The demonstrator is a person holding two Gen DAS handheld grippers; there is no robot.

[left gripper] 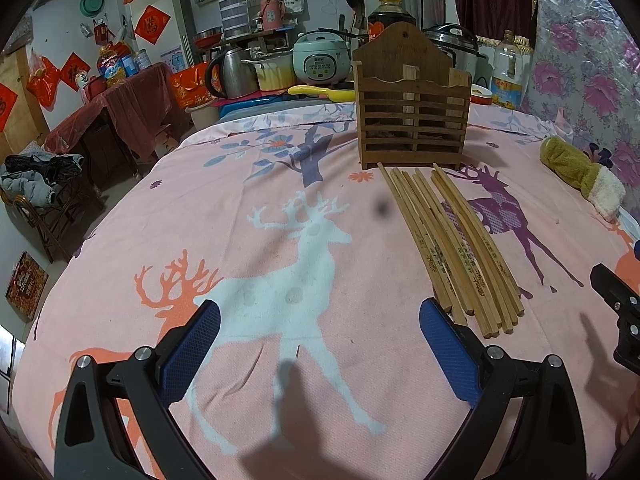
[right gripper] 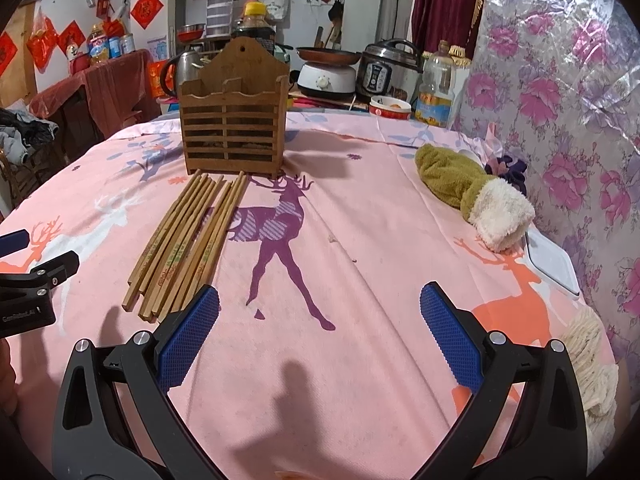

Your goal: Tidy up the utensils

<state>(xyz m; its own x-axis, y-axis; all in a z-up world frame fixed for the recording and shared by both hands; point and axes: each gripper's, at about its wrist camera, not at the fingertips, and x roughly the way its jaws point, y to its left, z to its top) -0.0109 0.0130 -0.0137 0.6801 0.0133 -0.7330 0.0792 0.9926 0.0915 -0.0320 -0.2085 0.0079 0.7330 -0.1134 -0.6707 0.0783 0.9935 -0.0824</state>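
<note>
Several wooden chopsticks [left gripper: 452, 248] lie in a bundle on the pink deer-print cloth, in front of a slatted wooden holder [left gripper: 412, 112]. My left gripper [left gripper: 320, 324] is open and empty, low over the cloth, its right pad beside the near ends of the chopsticks. In the right wrist view the chopsticks [right gripper: 188, 240] lie left of my right gripper [right gripper: 320, 312], which is open and empty, with the holder [right gripper: 234, 128] beyond them. Each gripper shows at the edge of the other's view.
A green and white plush mitt [right gripper: 472, 196] lies at the right with a white tray [right gripper: 552, 264] near it. Rice cookers [right gripper: 386, 68], a kettle [left gripper: 236, 72], oil bottles [left gripper: 506, 72] and a bowl [right gripper: 390, 107] stand behind the table [left gripper: 120, 280]. A floral sheet [right gripper: 560, 120] hangs at right.
</note>
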